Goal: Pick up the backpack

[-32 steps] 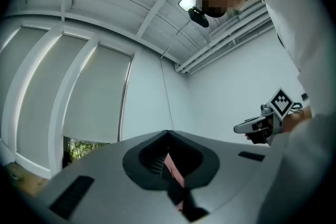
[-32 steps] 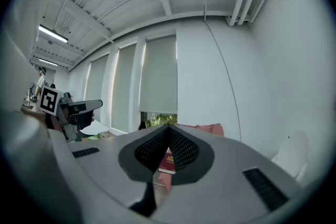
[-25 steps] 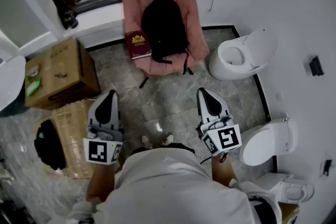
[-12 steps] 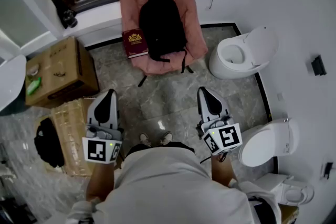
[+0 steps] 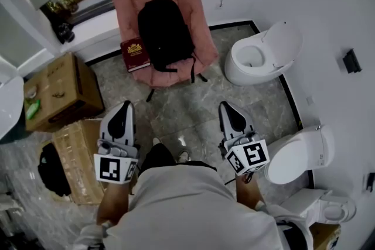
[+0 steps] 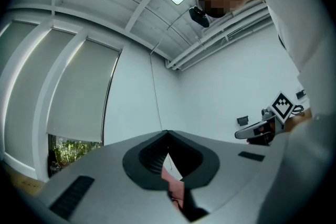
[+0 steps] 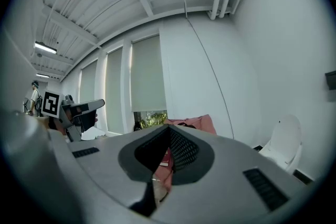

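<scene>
Across the marble floor [image 5: 176, 108], by the far wall, a pink chair [image 5: 202, 9] is standing well ahead of the person. Right of it, a white toilet [image 5: 258, 55] is sitting with its lid raised. At the left, a cardboard box [image 5: 55, 93] is standing. The black backpack [image 5: 165, 32] is lying on the chair seat, its straps hanging over the front edge. The left gripper [image 5: 124, 109] and the right gripper [image 5: 227, 109] are pointing toward the chair, well apart from it. Both of the 2 are keeping their jaws pressed together, holding nothing. Just beside the backpack's left edge, 1 red book [image 5: 134, 54] is resting on the seat.
</scene>
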`<state>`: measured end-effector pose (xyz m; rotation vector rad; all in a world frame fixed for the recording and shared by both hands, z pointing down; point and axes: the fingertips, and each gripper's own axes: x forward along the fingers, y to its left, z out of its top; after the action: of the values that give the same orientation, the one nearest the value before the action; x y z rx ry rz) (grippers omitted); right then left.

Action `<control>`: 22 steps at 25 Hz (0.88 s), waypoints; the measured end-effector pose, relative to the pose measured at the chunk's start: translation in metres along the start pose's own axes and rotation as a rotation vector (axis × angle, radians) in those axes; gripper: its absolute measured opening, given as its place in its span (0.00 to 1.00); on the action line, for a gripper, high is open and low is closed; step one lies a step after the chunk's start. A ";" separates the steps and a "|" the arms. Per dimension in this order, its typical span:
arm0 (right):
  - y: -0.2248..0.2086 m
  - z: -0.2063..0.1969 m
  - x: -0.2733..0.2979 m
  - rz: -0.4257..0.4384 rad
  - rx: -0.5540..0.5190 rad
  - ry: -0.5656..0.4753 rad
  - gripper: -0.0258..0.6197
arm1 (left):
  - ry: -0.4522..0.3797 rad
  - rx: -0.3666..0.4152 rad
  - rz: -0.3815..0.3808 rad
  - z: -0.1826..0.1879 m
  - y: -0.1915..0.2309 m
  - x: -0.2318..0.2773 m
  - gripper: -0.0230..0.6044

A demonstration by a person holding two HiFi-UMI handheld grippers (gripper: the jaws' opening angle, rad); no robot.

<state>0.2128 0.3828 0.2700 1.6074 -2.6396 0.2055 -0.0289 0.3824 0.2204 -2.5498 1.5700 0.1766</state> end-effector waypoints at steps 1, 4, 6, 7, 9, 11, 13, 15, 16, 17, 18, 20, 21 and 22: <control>-0.003 -0.003 0.002 -0.001 -0.007 0.011 0.07 | 0.006 -0.001 -0.002 -0.002 0.000 0.005 0.04; -0.009 -0.011 0.018 0.012 -0.024 0.043 0.07 | 0.022 -0.019 0.010 -0.013 0.011 0.020 0.04; -0.014 -0.016 0.033 0.017 -0.011 0.056 0.07 | 0.033 -0.031 0.012 -0.024 0.019 0.032 0.04; -0.017 -0.018 0.042 0.017 -0.009 0.062 0.07 | 0.038 -0.036 0.009 -0.030 0.022 0.039 0.04; -0.023 -0.020 0.060 0.011 -0.022 0.075 0.07 | 0.048 -0.050 0.002 -0.043 0.031 0.056 0.04; -0.027 -0.021 0.082 0.009 -0.051 0.097 0.07 | 0.051 -0.062 -0.003 -0.053 0.044 0.076 0.04; -0.032 -0.020 0.110 0.018 -0.072 0.121 0.07 | 0.049 -0.068 -0.003 -0.059 0.061 0.100 0.04; -0.038 -0.017 0.141 0.033 -0.082 0.141 0.07 | 0.041 -0.076 0.006 -0.064 0.082 0.127 0.04; -0.042 -0.014 0.158 0.039 -0.088 0.146 0.07 | 0.035 -0.081 0.013 -0.066 0.094 0.141 0.04; -0.045 -0.010 0.174 0.045 -0.096 0.150 0.07 | 0.030 -0.086 0.023 -0.068 0.107 0.154 0.04; -0.047 -0.005 0.190 0.049 -0.103 0.152 0.07 | 0.029 -0.095 0.034 -0.070 0.121 0.165 0.04; -0.049 0.005 0.220 0.060 -0.108 0.152 0.07 | 0.030 -0.108 0.046 -0.074 0.146 0.187 0.04; -0.049 0.011 0.234 0.066 -0.106 0.150 0.07 | 0.030 -0.109 0.043 -0.076 0.156 0.198 0.04; -0.050 0.017 0.248 0.073 -0.104 0.146 0.07 | 0.031 -0.108 0.034 -0.077 0.163 0.209 0.04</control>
<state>0.1434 0.1393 0.2846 1.4093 -2.5554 0.1776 -0.0790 0.1122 0.2501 -2.6196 1.6588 0.2322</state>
